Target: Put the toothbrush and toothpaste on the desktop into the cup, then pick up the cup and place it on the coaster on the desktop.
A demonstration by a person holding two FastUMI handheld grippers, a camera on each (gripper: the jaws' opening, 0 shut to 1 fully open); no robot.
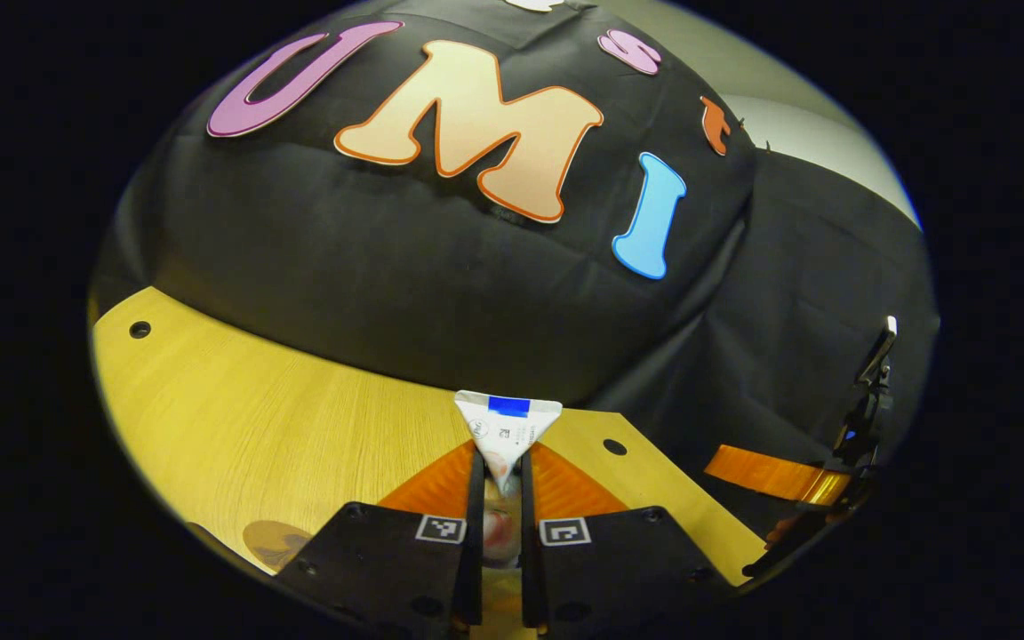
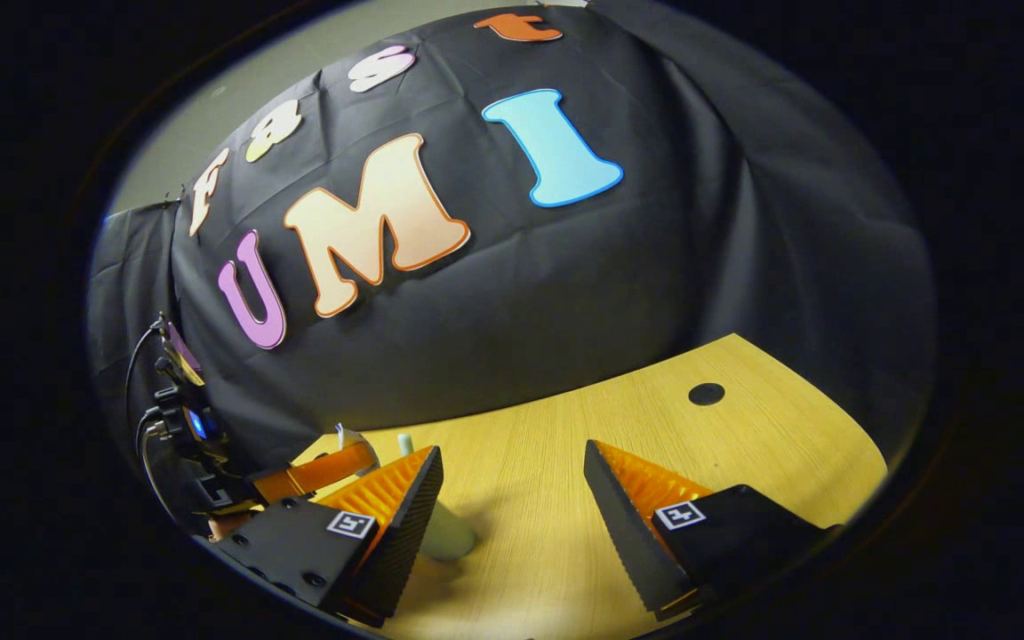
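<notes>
Both tongs (image 1: 501, 498) (image 2: 512, 507) carry black, screw-studded housings with square black-and-white markers.

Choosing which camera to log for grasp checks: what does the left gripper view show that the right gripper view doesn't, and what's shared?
Left gripper view: the left hand-held gripper shut on the white, blue-banded toothpaste tube, plus a round brownish disc at the desk edge. Right gripper view: the right hand-held gripper open, a pale green object behind one finger. Shared: the light wooden desktop and the black cloth wall.
</notes>
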